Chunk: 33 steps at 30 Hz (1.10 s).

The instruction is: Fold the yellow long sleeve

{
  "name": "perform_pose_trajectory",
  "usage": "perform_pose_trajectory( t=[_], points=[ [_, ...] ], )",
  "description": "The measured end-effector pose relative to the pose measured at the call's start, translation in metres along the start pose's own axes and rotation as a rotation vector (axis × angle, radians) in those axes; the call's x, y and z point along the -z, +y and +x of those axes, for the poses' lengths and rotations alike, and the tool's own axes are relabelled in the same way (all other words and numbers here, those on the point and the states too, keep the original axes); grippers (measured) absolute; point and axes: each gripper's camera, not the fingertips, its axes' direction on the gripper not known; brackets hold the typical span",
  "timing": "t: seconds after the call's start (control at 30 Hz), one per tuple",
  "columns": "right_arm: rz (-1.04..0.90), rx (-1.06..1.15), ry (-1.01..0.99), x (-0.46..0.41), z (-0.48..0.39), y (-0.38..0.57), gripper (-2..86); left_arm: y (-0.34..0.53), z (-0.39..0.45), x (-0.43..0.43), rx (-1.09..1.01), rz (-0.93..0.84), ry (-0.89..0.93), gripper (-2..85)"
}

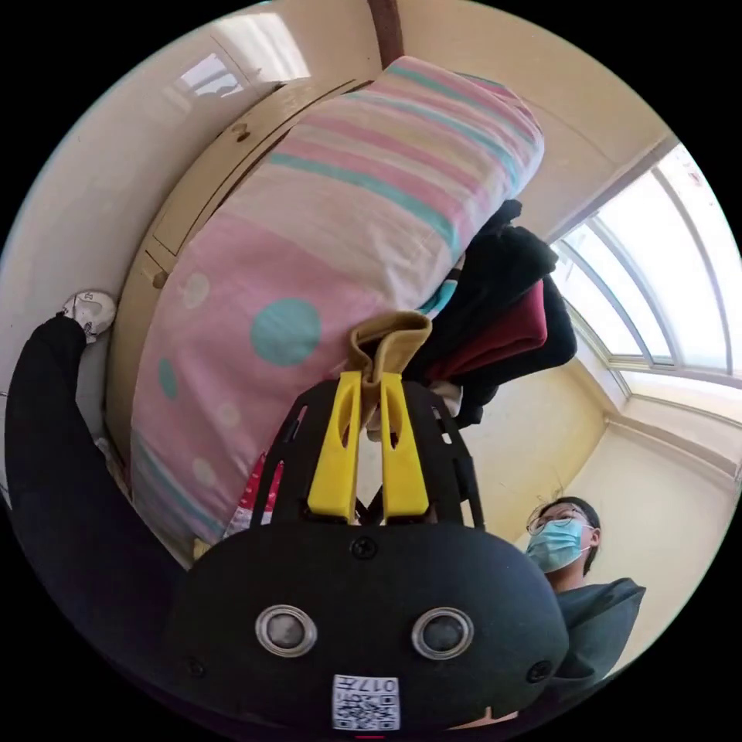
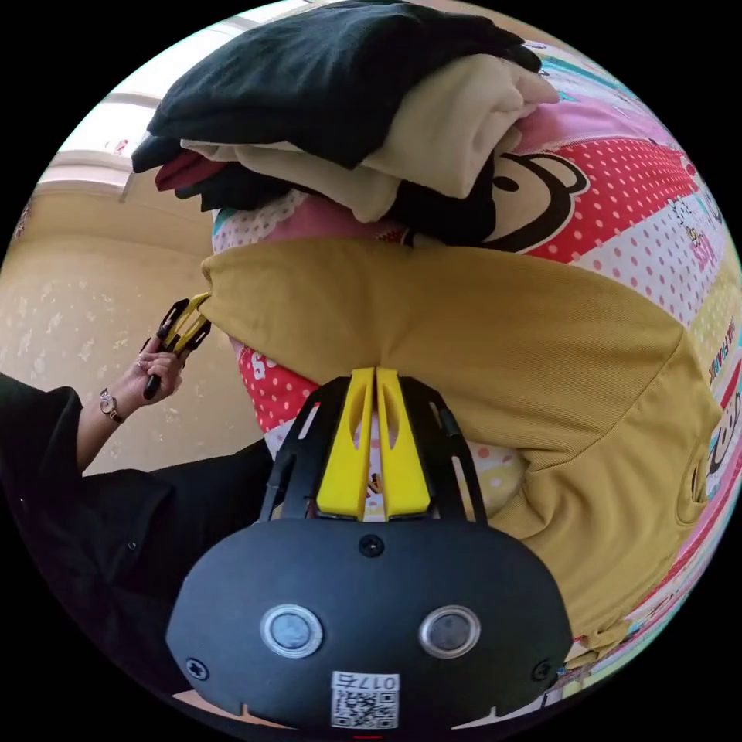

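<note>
The yellow long sleeve (image 2: pixel 495 332) is stretched across the patterned bedcover (image 2: pixel 657 201) in the right gripper view, its lower part hanging toward the right. My right gripper (image 2: pixel 375 372) is shut on its near edge. At the far left the left gripper (image 2: pixel 185 321), held in a hand, pinches the garment's corner. In the left gripper view my left gripper (image 1: pixel 369 379) is shut on a bunched mustard corner of the yellow long sleeve (image 1: pixel 390 336).
A pile of folded clothes (image 2: pixel 348 100), black, cream and dark red, lies on the bedcover beyond the garment. A pink striped quilt (image 1: pixel 348 216) and a wooden cabinet (image 1: pixel 209 185) rise behind. A masked person (image 1: pixel 564 541) stands by the window (image 1: pixel 665 263).
</note>
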Motion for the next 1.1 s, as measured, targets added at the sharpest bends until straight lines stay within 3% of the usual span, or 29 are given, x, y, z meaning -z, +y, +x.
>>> perform_pose_trajectory(
  t=[0.2,0.33,0.5,0.67,0.8,0.9,0.97,1.03,1.1],
  points=[
    [0.227,0.169,-0.145,0.071,-0.049,0.022,8.8,0.048,0.126,-0.026,-0.424,-0.178,-0.218,4.7],
    [0.356,0.399,-0.227,0.107,-0.116,0.008,12.1,0.109,0.198,-0.090,-0.679,-0.301,-0.360,4.9],
    [0.423,0.489,-0.207,0.144,-0.153,-0.035,6.9,0.190,0.251,-0.149,-0.945,-0.287,-0.542,7.6],
    [0.867,0.207,-0.400,0.272,-0.007,0.038,3.8,0.262,0.239,-0.222,-1.055,-0.412,-0.547,9.4],
    [1.120,-0.028,-0.398,0.309,0.108,0.154,3.2,0.286,0.155,-0.294,-0.910,-0.624,-0.631,9.3],
    [1.081,-0.321,-0.144,0.292,0.171,0.248,2.8,0.307,0.071,-0.342,-0.806,-0.746,-0.688,9.6],
    [0.893,-0.667,-0.024,0.253,0.219,0.306,2.5,0.321,0.014,-0.368,-0.785,-0.766,-0.840,11.3],
    [0.832,-0.827,-0.144,0.230,0.246,0.344,2.4,0.327,-0.018,-0.379,-0.767,-0.755,-0.932,12.4],
    [0.917,-0.811,-0.287,0.234,0.248,0.370,2.6,0.334,-0.037,-0.389,-0.749,-0.769,-1.007,12.9]
  ],
)
